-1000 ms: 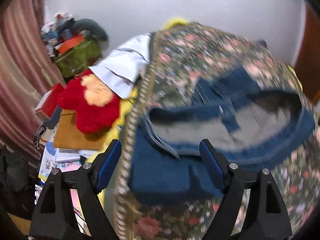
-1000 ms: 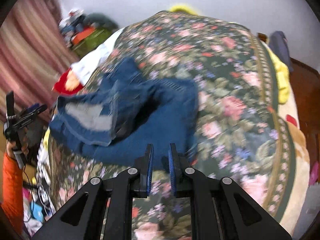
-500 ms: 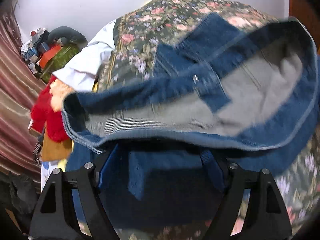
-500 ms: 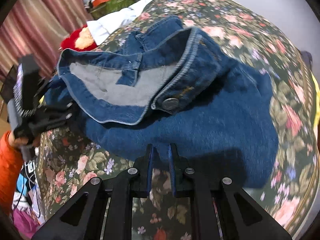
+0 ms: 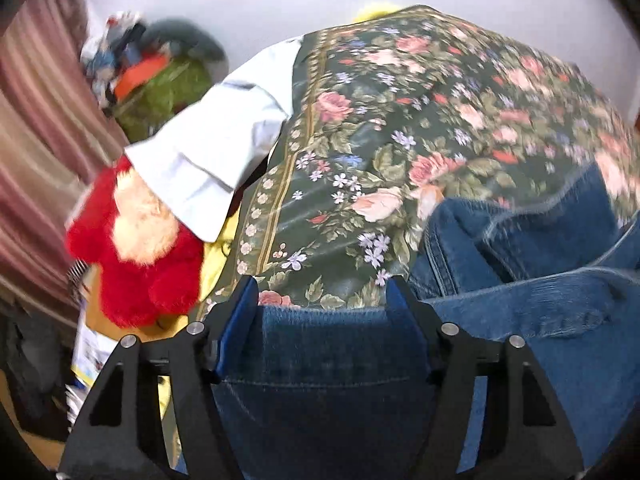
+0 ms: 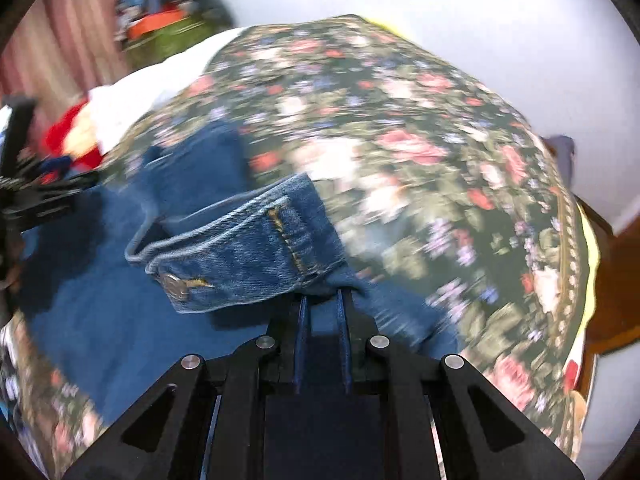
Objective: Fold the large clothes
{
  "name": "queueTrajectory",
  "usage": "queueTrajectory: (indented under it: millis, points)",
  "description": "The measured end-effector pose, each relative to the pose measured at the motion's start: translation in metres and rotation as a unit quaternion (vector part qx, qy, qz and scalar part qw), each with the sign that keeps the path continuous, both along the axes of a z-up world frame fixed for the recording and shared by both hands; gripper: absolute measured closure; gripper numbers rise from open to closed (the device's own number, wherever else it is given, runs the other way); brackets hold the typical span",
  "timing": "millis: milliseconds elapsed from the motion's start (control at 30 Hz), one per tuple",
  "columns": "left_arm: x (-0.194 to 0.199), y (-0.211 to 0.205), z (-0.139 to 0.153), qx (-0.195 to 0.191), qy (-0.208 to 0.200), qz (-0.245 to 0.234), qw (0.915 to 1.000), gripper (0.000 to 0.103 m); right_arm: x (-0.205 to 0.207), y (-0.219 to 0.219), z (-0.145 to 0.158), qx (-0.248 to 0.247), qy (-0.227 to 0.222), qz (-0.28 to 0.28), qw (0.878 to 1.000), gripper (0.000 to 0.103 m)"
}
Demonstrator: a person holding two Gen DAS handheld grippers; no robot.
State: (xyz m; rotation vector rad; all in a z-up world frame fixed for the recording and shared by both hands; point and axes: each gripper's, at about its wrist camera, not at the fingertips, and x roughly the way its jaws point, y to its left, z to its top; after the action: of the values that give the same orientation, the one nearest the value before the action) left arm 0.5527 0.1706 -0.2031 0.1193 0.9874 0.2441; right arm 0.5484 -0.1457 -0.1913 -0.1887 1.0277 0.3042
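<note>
Floral bedspread (image 5: 360, 152), jeans (image 5: 324, 356) between spread left fingers (image 5: 240, 312), pinched by right fingers (image 6: 341, 312)

Blue denim jeans (image 6: 224, 240), bunched on the floral bedspread (image 6: 400, 140). Waistband flap lies on top, metal button (image 6: 173, 285) at its 7 o'clock corner, orange stitching showing. Rest of the fabric spreads toward 8 o'clock; a flat denim panel (image 5: 332, 360) fills the left-wrist foreground.

Jeans (image 5: 328, 360) now lying between the spread left gripper (image 5: 322, 304), waistband (image 6: 240, 248) flipped over, lining hidden
</note>
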Motion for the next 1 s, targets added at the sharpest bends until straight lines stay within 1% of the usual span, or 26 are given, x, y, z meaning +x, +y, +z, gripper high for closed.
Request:
queueTrajectory:
  millis: [33,67,100,167,200,233,267,300,367,433,500,533,600,667,733,767,800,833,867,933,1000]
  points:
    - [-0.003,0.004,0.006,-0.022,-0.006,-0.003,0.9997,0.036,0.008,-0.006,-0.003,0.013,0.013,-0.011,1.000,0.093]
    - [-0.006,0.004,0.012,-0.028,-0.012,-0.007,0.9995,0.036,0.014,-0.012,-0.004,0.025,0.021,-0.027,0.999,0.093]
    - [-0.011,0.006,0.020,-0.032,-0.022,-0.011,0.9992,0.036,0.014,-0.015,-0.001,0.025,0.013,-0.034,0.999,0.093]
    - [-0.025,0.012,0.041,-0.031,-0.051,-0.010,0.9982,0.035,0.010,-0.019,0.010,0.004,-0.018,-0.040,0.999,0.093]
    - [-0.030,0.014,0.049,-0.032,-0.059,-0.007,0.9977,0.034,0.007,-0.020,0.014,-0.005,-0.030,-0.044,0.999,0.093]
    - [-0.038,0.020,0.059,-0.041,-0.070,-0.007,0.9966,0.030,0.003,-0.023,0.022,-0.013,-0.045,-0.055,0.997,0.093]
    - [-0.045,0.024,0.067,-0.052,-0.077,-0.009,0.9956,0.024,-0.001,-0.024,0.027,-0.008,-0.048,-0.056,0.997,0.093]
    - [-0.056,0.030,0.073,-0.063,-0.083,-0.013,0.9945,0.022,-0.006,-0.024,0.033,0.012,-0.044,-0.047,0.998,0.093]
    - [-0.067,0.035,0.076,-0.064,-0.078,-0.019,0.9947,0.022,-0.017,-0.018,0.041,0.044,-0.029,-0.023,0.998,0.093]
    - [-0.081,0.036,0.069,-0.051,-0.057,-0.031,0.9966,0.022,-0.028,-0.004,0.045,0.064,-0.016,0.009,0.998,0.093]
    - [-0.092,0.030,0.059,-0.039,-0.037,-0.045,0.9975,0.022,-0.043,0.024,0.044,0.063,-0.006,0.048,0.997,0.093]
    - [-0.099,0.024,0.050,-0.033,-0.022,-0.061,0.9973,0.022,-0.050,0.035,0.039,0.061,-0.003,0.059,0.996,0.093]
    - [-0.112,0.013,0.032,-0.026,0.000,-0.089,0.9957,0.022,-0.064,0.067,0.027,0.057,0.018,0.100,0.993,0.093]
    - [-0.125,0.001,0.012,0.001,0.018,-0.106,0.9942,0.022,-0.073,0.088,0.013,0.052,0.039,0.124,0.990,0.093]
    - [-0.133,-0.004,-0.011,0.044,0.040,-0.107,0.9925,0.021,-0.080,0.108,-0.007,0.024,0.060,0.146,0.987,0.093]
    - [-0.136,-0.003,-0.021,0.058,0.048,-0.105,0.9916,0.018,-0.083,0.115,-0.020,0.001,0.070,0.154,0.986,0.093]
    - [-0.140,0.000,-0.029,0.065,0.049,-0.104,0.9912,0.015,-0.085,0.120,-0.033,-0.025,0.079,0.159,0.984,0.093]
    - [-0.146,0.005,-0.032,0.065,0.035,-0.104,0.9918,0.008,-0.087,0.122,-0.045,-0.052,0.084,0.163,0.982,0.093]
    - [-0.150,0.010,-0.032,0.063,0.024,-0.101,0.9926,0.003,-0.090,0.121,-0.053,-0.061,0.080,0.173,0.980,0.093]
    - [-0.156,0.020,-0.029,0.052,0.013,-0.091,0.9944,0.003,-0.096,0.108,-0.052,-0.046,0.059,0.185,0.980,0.093]
    - [-0.161,0.027,-0.025,0.037,0.009,-0.084,0.9957,0.003,-0.097,0.095,-0.048,-0.050,0.053,0.171,0.983,0.093]
